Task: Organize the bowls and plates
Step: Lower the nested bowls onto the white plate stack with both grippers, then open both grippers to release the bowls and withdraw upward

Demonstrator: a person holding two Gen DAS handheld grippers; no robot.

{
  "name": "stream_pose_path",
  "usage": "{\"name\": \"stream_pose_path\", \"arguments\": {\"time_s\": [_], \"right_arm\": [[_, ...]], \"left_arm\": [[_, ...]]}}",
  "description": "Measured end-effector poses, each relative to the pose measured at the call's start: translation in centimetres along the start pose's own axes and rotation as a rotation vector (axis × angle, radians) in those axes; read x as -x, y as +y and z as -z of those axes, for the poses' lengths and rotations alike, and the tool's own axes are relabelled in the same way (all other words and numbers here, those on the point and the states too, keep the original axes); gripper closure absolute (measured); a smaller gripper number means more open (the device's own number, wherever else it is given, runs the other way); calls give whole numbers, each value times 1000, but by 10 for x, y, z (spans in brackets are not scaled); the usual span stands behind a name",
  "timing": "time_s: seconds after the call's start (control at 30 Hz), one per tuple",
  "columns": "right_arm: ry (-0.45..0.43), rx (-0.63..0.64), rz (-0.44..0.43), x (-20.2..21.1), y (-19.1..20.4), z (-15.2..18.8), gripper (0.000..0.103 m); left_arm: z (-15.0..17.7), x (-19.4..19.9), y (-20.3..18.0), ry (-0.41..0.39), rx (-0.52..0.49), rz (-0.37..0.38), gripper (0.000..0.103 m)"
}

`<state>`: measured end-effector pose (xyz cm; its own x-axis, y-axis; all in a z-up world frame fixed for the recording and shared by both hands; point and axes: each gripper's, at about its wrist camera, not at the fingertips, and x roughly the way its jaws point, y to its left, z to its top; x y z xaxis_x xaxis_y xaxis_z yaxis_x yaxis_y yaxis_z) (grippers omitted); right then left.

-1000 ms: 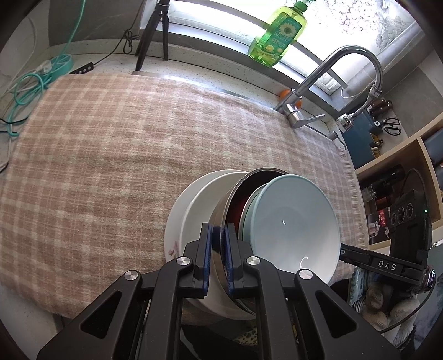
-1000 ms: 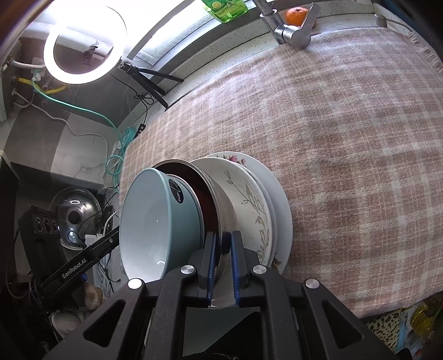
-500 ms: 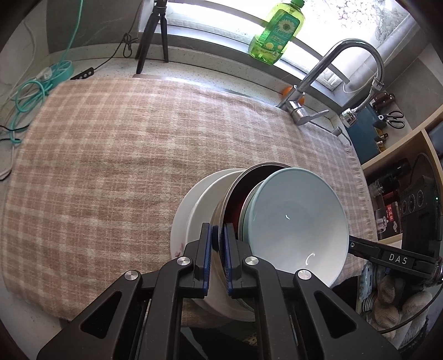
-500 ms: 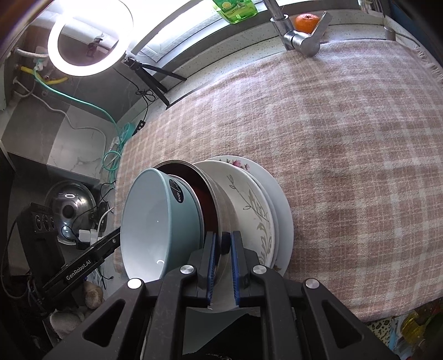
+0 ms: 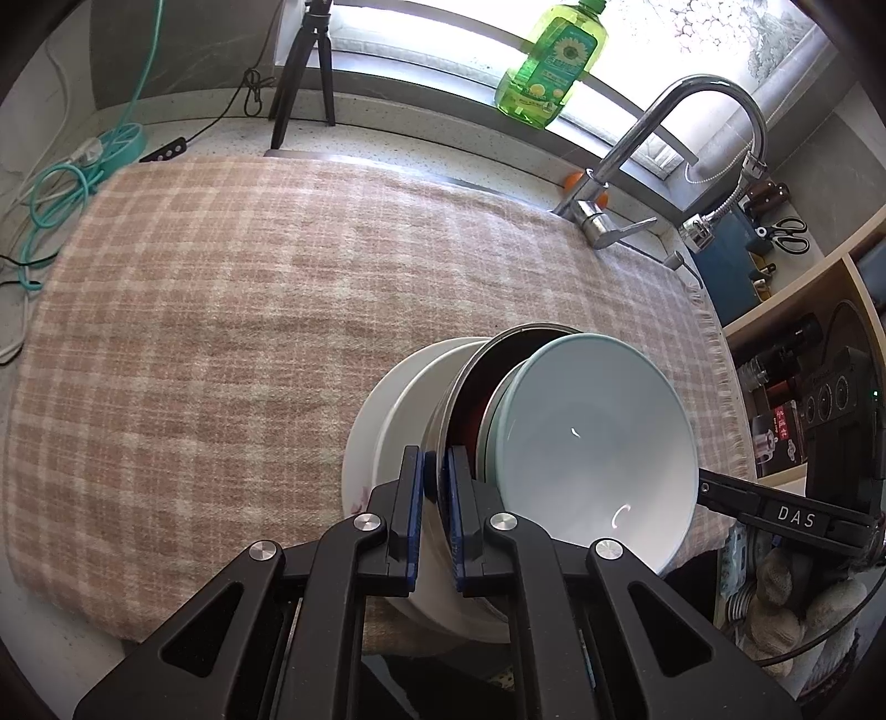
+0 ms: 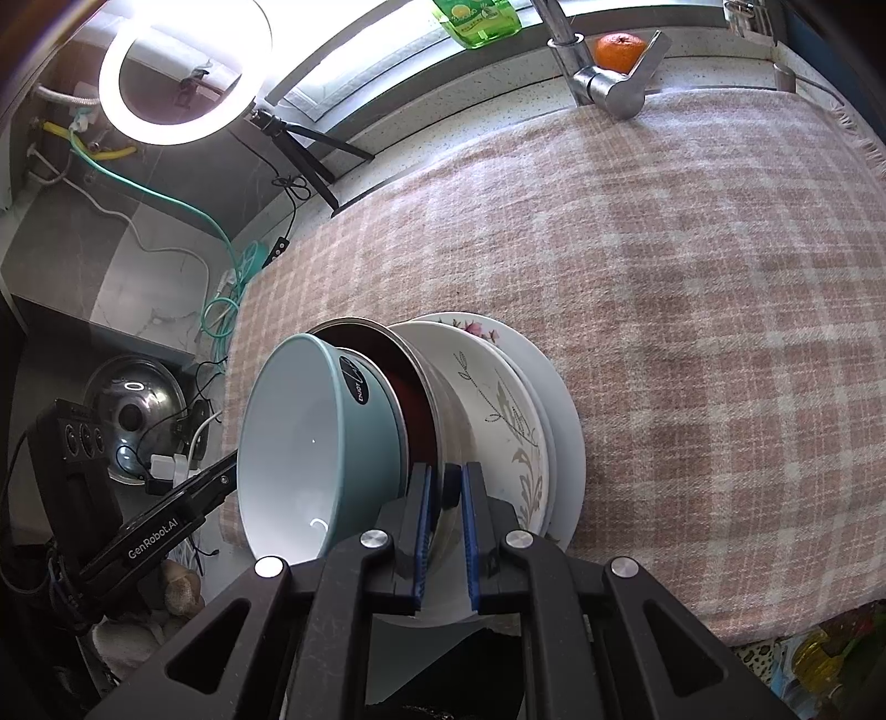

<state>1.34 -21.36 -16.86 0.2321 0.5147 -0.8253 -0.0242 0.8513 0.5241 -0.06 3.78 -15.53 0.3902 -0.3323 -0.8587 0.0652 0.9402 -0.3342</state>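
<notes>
two grippers (image 5: 436, 471) (image 6: 443, 487) clamp one steel bowl (image 5: 459, 387); one teal bowl (image 5: 598, 443) nested.

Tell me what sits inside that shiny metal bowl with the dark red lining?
A pale blue bowl with a white inside is nested in the metal bowl, which both grippers pinch by the rim. It covers most of the red lining; anything beneath it is hidden.

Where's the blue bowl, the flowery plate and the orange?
Light blue round bowl (image 6: 310, 443): right wrist view, on its white inside.
White plate with flower drawings (image 6: 498, 399): right wrist view, on its patterned face.
Small round orange fruit (image 6: 620, 50): right wrist view, on its peel.
</notes>
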Motion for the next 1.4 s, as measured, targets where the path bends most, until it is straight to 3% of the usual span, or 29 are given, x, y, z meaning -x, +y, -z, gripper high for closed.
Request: {"name": "stream_pose_path", "arguments": {"time_s": [0.6, 0.97, 1.13, 1.4], "right_arm": [[-11, 47, 19, 4, 4, 3, 92], [-65, 144, 79, 24, 9, 6, 90], [-100, 191, 93, 38, 13, 10, 77], [-177, 232, 139, 57, 23, 19, 76]], "left_arm": [[1, 2, -1, -6, 1, -20, 93], [12, 23, -3, -86, 1, -94, 83], [18, 37, -1, -121, 16, -120, 83], [22, 57, -10, -162, -19, -143, 83]]}}
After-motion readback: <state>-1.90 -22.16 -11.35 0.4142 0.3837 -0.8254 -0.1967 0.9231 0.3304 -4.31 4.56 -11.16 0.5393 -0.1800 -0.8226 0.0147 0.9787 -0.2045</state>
